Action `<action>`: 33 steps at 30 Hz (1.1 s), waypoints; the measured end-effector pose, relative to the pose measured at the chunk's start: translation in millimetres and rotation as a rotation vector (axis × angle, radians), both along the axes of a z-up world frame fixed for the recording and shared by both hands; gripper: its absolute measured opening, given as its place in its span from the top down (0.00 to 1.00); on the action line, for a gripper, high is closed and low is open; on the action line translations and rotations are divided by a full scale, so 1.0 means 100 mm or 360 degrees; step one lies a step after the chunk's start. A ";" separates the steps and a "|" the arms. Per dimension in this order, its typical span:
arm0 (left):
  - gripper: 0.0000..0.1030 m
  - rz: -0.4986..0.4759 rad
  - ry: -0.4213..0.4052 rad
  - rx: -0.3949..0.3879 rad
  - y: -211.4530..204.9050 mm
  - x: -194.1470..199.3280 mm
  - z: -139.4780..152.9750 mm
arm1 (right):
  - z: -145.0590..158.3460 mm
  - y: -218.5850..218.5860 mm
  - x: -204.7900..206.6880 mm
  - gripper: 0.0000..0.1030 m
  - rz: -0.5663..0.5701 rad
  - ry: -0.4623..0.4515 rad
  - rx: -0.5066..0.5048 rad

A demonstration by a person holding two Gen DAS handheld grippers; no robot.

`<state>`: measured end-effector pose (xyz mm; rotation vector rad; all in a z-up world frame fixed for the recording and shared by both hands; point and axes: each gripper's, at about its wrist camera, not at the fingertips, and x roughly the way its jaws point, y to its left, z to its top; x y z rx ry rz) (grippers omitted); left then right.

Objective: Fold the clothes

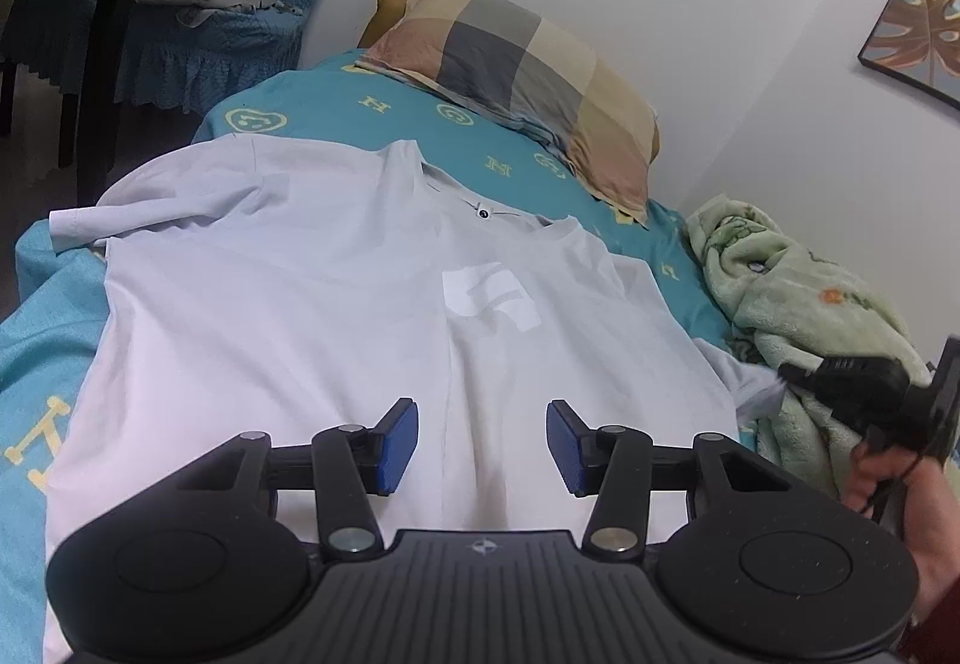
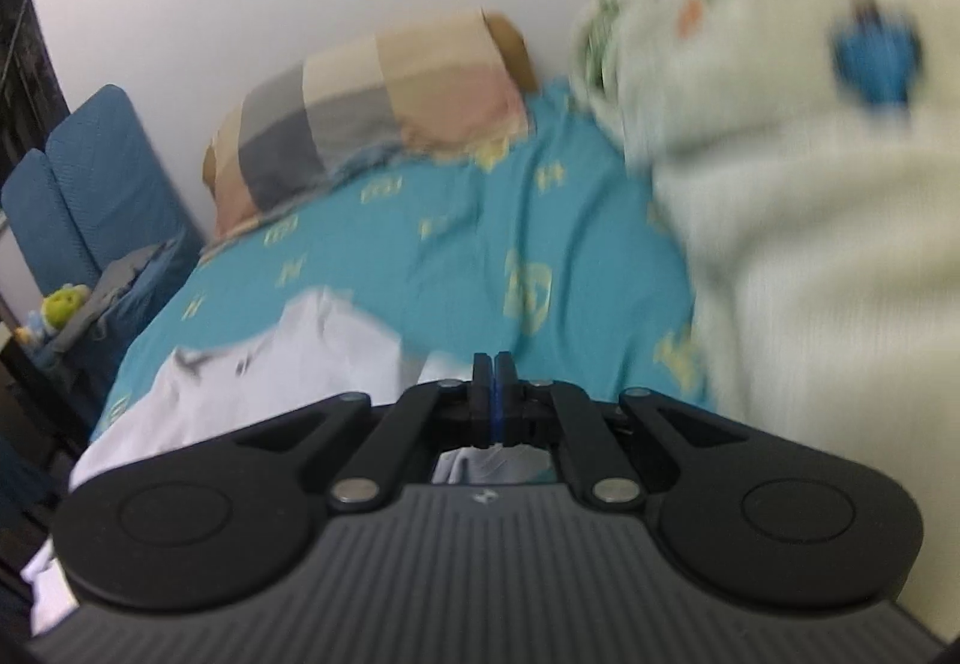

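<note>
A pale lilac T-shirt [image 1: 336, 304] with a white chest logo lies spread face up on the teal bedsheet [image 1: 372, 124], collar toward the pillow. My left gripper [image 1: 482, 439] is open and empty, hovering over the shirt's lower middle. My right gripper [image 2: 495, 394] has its jaws closed on the shirt's right sleeve edge [image 2: 480, 463]; it also shows at the right edge of the left wrist view [image 1: 780, 373], by that sleeve. The right wrist view is motion-blurred.
A checked pillow [image 1: 528, 82] lies at the bed's head by the white wall. A crumpled green fleece blanket [image 1: 798, 316] is on the right of the shirt. A blue-covered chair [image 1: 198, 28] with grey clothes stands at the far left.
</note>
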<state>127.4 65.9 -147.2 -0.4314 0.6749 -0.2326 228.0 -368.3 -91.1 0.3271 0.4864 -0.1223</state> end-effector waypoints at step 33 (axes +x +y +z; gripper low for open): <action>0.50 -0.0017 0.0020 -0.0140 0.08 0.16 -0.14 | -0.65 -0.11 0.37 0.94 -0.0267 0.0499 0.0700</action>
